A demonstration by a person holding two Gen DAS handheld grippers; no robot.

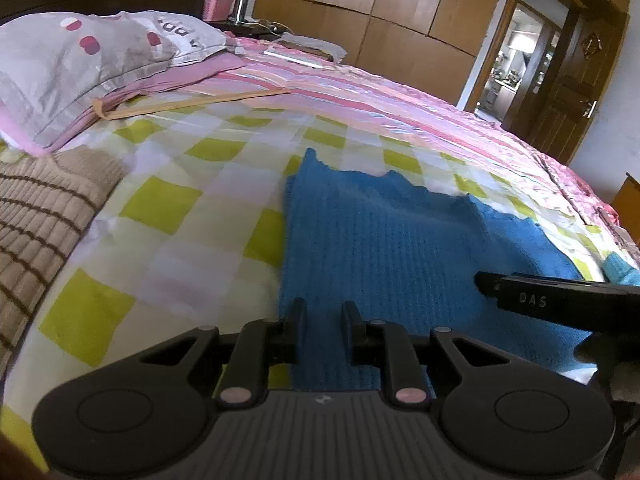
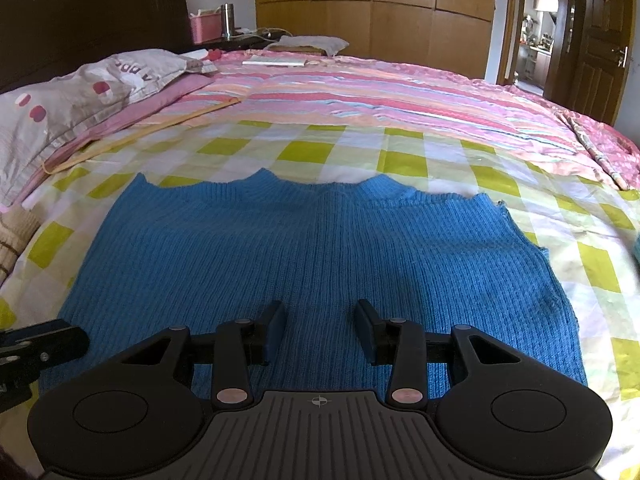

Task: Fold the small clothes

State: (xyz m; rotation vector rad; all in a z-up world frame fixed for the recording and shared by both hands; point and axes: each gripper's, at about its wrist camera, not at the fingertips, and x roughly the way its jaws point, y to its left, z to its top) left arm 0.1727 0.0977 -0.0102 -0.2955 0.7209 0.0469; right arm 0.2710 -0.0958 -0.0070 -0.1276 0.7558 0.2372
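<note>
The left matte-black plastic tool (image 1: 323, 320) has ribbed grey housing, round discs, pinkish pivot caps; the matching right tool (image 2: 321, 322), at the left view's right edge, reads "DAS".

light: daylit room, brightest through the open doorway (image 1: 516, 68) far right | shadows: soft, my left claw (image 1: 323, 330) darkens the blue knit (image 1: 380, 240) under it | glare: sheen on the pink striped quilt (image 2: 360, 96) | optics: strong fisheye bending at edges, black corners | blur: right rim smeared, centre sharp

Sweater (image 2: 304, 256) on bed (image 2: 400, 152), pillow (image 2: 80, 108) far left
</note>
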